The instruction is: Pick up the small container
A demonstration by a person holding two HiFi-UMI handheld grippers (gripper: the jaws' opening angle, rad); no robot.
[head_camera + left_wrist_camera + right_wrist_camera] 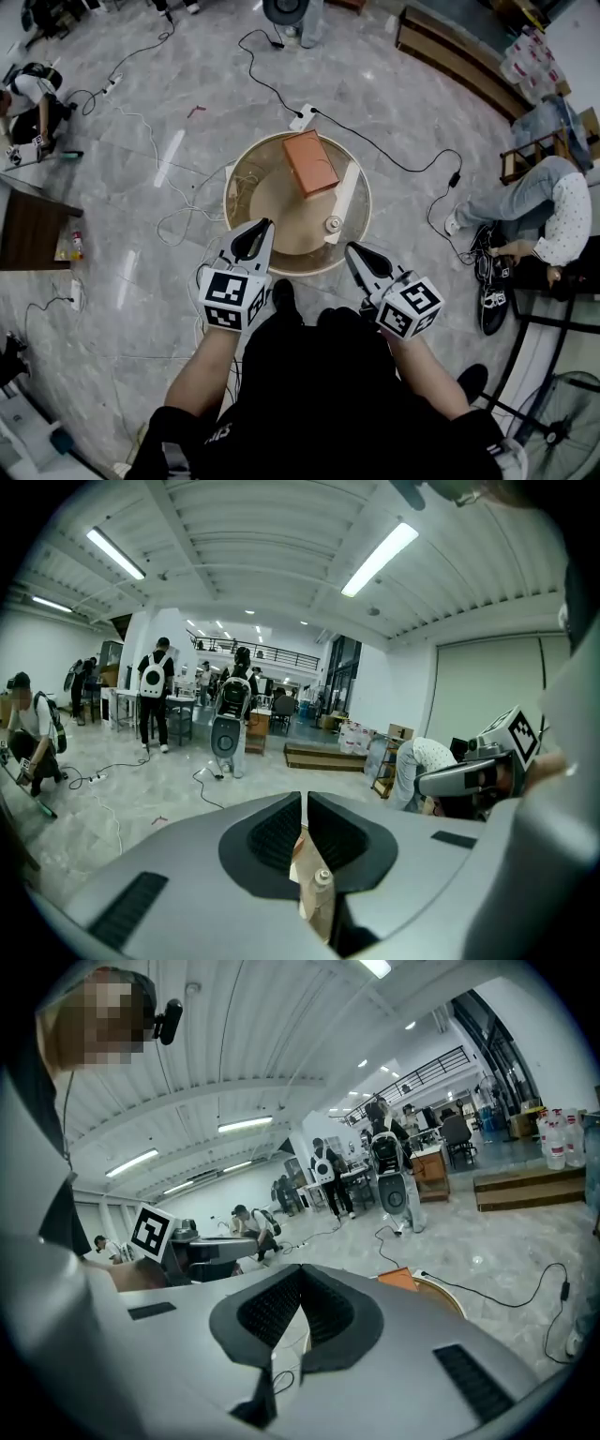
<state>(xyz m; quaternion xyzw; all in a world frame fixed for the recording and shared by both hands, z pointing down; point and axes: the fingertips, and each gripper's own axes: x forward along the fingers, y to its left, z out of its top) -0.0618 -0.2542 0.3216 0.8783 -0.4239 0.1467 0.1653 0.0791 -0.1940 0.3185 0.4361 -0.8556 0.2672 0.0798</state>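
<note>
Pickup has not yet started: the small container (333,224), a little capped jar, stands upright and untouched at the lower right of the round table (272,202), just left of centre in the head view. It sits just beside the lower end of a white strip (345,192) that slants up toward the orange box (311,161) at the table's upper middle. Below the table's near rim, the left gripper (268,225) and the right gripper (350,247) both hover with jaws pressed together and nothing between them. The left gripper view shows the container (322,881) beyond its closed jaws, not in them. The step in hand looks like the approach. The right gripper lies nearer the jar, so the next move probably calls for spreading its jaws, carrying them forward and down to straddle the jar without nudging the strip, then closing on it.
</note>
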